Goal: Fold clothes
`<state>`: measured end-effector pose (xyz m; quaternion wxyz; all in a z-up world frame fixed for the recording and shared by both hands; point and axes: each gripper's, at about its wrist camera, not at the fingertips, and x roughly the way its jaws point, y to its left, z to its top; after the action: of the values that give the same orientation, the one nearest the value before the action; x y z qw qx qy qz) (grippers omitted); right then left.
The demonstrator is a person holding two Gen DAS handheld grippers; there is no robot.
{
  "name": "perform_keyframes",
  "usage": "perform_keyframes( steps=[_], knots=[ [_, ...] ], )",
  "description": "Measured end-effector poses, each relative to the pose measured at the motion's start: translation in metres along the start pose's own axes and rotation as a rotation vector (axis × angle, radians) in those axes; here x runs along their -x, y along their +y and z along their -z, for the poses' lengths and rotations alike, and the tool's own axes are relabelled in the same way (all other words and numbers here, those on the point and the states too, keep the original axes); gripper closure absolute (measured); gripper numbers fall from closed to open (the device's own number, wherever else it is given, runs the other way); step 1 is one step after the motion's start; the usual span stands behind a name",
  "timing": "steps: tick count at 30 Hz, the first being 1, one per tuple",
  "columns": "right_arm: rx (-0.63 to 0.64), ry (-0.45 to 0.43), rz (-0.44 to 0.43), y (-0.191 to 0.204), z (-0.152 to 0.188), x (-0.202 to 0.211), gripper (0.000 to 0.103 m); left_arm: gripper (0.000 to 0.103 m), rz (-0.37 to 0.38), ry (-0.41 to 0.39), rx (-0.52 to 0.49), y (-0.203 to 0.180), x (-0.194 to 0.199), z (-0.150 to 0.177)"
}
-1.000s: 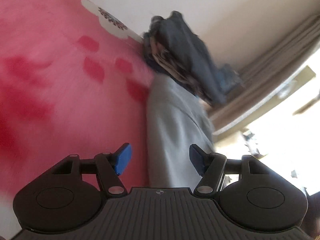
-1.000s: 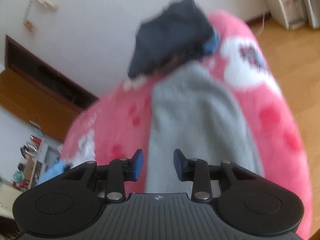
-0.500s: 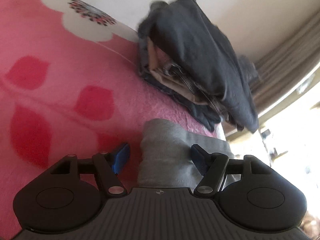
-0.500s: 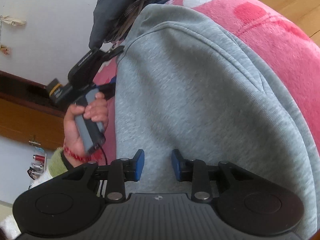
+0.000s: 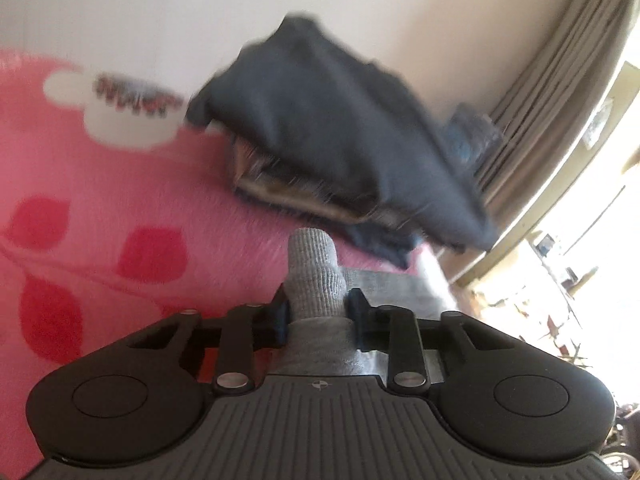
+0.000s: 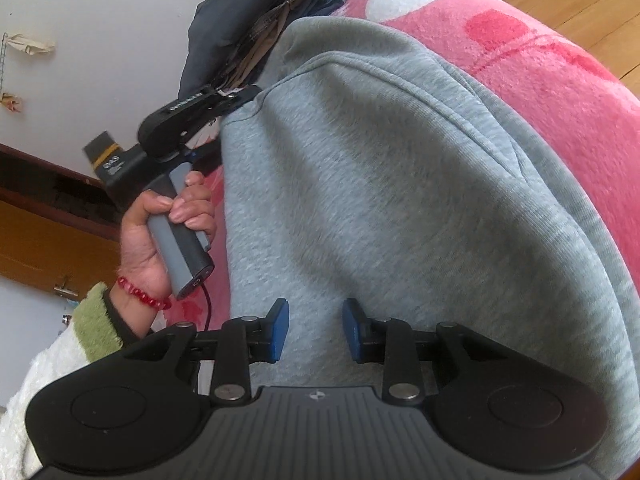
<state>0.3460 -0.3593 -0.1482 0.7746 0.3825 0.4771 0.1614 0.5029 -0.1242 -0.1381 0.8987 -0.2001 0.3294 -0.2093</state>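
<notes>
A grey sweatshirt (image 6: 380, 168) lies spread on a pink flowered blanket (image 6: 560, 100). In the left wrist view its ribbed cuff (image 5: 312, 264) sticks up between the fingers of my left gripper (image 5: 316, 312), whose jaws are closing and whose pads press on the cuff from both sides. The right wrist view shows that left gripper (image 6: 240, 94) at the garment's far left edge, held by a hand (image 6: 160, 232). My right gripper (image 6: 314, 330) hangs low over the near part of the sweatshirt, pads apart, with flat fabric under the gap and nothing pinched.
A pile of dark folded clothes (image 5: 332, 132) sits on the blanket (image 5: 120, 200) just beyond the cuff, against a white wall. Beige curtains (image 5: 560, 80) hang at the right. Wooden floor (image 6: 560, 0) lies past the blanket's edge.
My left gripper slid along the garment to the cuff and closed on it. My right gripper dropped close to the sweatshirt, then stayed still with its jaws barely changed.
</notes>
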Motion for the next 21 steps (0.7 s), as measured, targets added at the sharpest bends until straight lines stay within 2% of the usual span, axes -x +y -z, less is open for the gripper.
perform_keyframes(
  steps=[6, 11, 14, 19, 21],
  knots=[
    [-0.070, -0.055, -0.011, -0.003, 0.001, 0.008, 0.071, 0.080, 0.052, -0.117, -0.210, -0.072, 0.049, 0.003],
    [-0.156, -0.149, -0.053, -0.026, 0.012, 0.053, 0.069, 0.081, 0.148, -0.189, -0.421, -0.140, 0.122, 0.029],
    [-0.227, -0.181, -0.128, -0.053, 0.030, 0.092, 0.069, 0.082, 0.197, -0.212, -0.544, -0.176, 0.178, 0.065],
    [-0.296, -0.207, -0.242, -0.099, 0.084, 0.159, 0.069, 0.082, 0.283, -0.235, -0.811, -0.225, 0.283, 0.162],
    [-0.301, -0.221, -0.284, -0.114, 0.115, 0.186, 0.069, 0.082, 0.321, -0.216, -0.895, -0.235, 0.319, 0.206]
  ],
)
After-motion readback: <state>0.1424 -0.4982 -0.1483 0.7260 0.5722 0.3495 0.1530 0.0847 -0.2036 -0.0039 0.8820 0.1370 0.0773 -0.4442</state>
